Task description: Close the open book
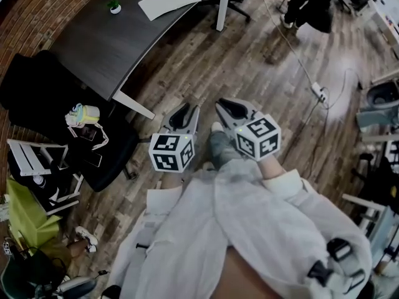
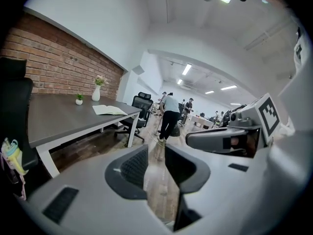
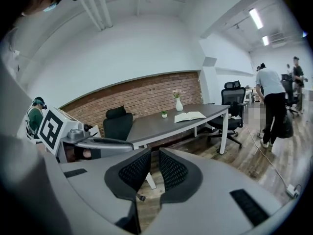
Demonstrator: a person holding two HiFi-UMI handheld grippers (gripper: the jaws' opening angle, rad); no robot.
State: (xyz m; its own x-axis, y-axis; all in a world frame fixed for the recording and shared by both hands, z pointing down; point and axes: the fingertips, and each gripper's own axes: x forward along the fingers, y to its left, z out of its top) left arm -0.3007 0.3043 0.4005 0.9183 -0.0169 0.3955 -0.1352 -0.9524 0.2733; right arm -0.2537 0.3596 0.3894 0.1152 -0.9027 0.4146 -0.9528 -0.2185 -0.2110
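The open book (image 1: 168, 0) lies flat with its white pages up on the far end of a dark grey desk (image 1: 87, 39). It shows small in the left gripper view (image 2: 108, 110) and in the right gripper view (image 3: 190, 116). Both grippers hang in the air over the wooden floor, well short of the desk and side by side. My left gripper (image 1: 188, 109) (image 2: 156, 156) is open with a clear gap and nothing between its jaws. My right gripper (image 1: 224, 104) (image 3: 154, 163) stands only a narrow slit apart, also empty.
A small potted plant (image 1: 115, 7) and a white vase (image 3: 179, 104) stand on the desk near the book. A black chair (image 1: 93, 145) loaded with bags sits at the left. An office chair (image 3: 230, 109) is at the desk's far end. A person (image 2: 170, 116) stands beyond, by a cable and power strip (image 1: 319, 92).
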